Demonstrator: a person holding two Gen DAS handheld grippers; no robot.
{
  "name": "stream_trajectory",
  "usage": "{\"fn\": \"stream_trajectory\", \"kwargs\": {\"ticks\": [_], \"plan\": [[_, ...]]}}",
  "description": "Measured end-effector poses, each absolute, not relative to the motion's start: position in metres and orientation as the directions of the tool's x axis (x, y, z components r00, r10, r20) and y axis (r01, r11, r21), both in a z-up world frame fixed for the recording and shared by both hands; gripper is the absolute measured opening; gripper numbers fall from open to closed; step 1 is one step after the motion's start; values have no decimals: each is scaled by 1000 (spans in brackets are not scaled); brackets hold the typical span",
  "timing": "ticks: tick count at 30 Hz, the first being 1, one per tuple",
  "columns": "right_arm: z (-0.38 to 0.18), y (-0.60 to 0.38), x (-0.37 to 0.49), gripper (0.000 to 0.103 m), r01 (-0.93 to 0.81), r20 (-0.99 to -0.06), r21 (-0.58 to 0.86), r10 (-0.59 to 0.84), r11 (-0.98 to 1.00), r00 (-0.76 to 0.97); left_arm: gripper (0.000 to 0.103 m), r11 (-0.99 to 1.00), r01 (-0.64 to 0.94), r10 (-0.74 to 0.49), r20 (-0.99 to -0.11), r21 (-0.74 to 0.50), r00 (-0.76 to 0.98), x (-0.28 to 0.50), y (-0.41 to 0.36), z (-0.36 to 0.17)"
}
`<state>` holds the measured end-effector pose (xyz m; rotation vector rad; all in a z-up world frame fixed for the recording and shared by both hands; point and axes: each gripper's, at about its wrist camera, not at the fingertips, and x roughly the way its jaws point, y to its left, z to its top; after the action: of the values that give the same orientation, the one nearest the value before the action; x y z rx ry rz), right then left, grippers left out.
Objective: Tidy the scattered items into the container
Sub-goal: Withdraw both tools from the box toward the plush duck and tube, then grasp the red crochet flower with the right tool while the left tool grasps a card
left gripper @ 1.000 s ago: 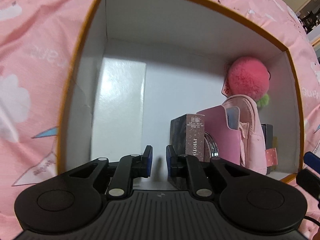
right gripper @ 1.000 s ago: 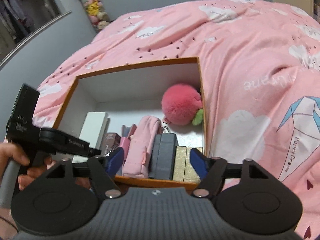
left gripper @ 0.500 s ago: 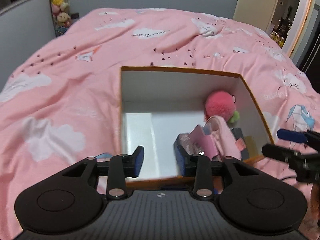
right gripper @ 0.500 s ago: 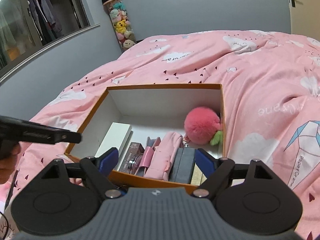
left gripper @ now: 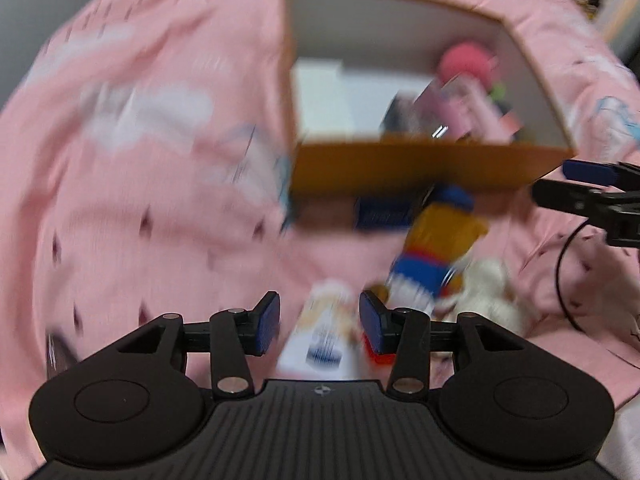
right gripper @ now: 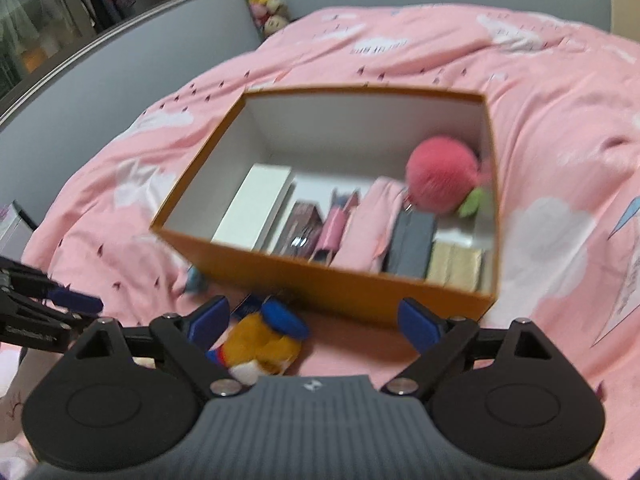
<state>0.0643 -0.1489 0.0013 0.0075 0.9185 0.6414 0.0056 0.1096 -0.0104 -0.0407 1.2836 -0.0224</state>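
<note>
Left wrist view: left hand-held gripper (left gripper: 319,322) opening, empty, over a blurred white packet (left gripper: 320,340).

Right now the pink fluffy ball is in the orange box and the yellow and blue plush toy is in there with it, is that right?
Partly. The pink fluffy ball is in the orange box, but the yellow and blue plush toy is not: it lies on the pink bedspread outside the box, just in front of its near wall. The right wrist view shows this clearly, and the blurred left wrist view agrees.
</note>
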Motion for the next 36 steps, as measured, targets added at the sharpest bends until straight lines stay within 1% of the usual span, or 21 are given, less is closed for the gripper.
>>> {"fn": "stream_trajectory", "kwargs": {"ticks": [4,12,15,16,17,18,19,20,22,25,27,30,31,32,33,34,36], "plan": [[-4,-142,56,92,-525,-753,273,519,806,405,51,993,-79,-64,-974,-83,219,0,124,-28],[-5,-141,54,92,-525,-755,272,518,806,403,52,985,-120,-102,-977,-126,187,-3,130,-38],[-10,-140,56,92,-521,-774,279,510,807,375,49,985,-110,-108,-976,-130,190,-4,125,-38],[-13,-139,57,91,-515,-789,282,501,809,355,45,985,-115,-104,-975,-128,195,-5,123,-37],[-16,-138,58,89,-508,-802,287,494,812,337,39,985,-123,-94,-974,-121,205,-6,122,-36],[-20,-139,59,87,-500,-811,295,490,814,320,37,984,-134,-89,-972,-120,219,-7,122,-35],[-23,-140,61,83,-493,-818,306,490,815,301,32,982,-142,-91,-968,-127,233,-7,123,-33],[-25,-141,62,78,-486,-824,321,492,813,279,30,979,-152,-98,-963,-139,253,-9,123,-32],[-30,-145,64,73,-464,-834,357,501,811,233,27,969,-169,-126,-947,-182,297,-13,124,-27],[-36,-152,66,68,-426,-839,397,509,813,190,27,950,-190,-166,-918,-246,361,-17,124,-23],[-39,-154,65,68,-412,-841,412,513,813,171,27,936,-201,-191,-898,-288,396,-20,123,-22],[-39,-156,62,67,-415,-839,420,520,807,161,27,911,-208,-252,-881,-355,399,-23,119,-27],[-36,-155,59,66,-439,-829,421,533,794,169,27,908,-216,-256,-884,-358,391,-24,118,-29],[-31,-152,57,64,-472,-814,424,554,773,176,24,912,-227,-241,-893,-342,379,-26,116,-32],[-26,-148,55,63,-512,-797,427,578,745,177,24,922,-236,-206,-905,-307,371,-27,114,-34],[-20,-142,52,61,-557,-781,427,601,712,170,21,936,-234,-166,-915,-264,369,-28,111,-35],[-14,-126,46,56,-645,-764,411,629,644,141,20,948,-222,-132,-916,-229,379,-32,106,-34]]}}
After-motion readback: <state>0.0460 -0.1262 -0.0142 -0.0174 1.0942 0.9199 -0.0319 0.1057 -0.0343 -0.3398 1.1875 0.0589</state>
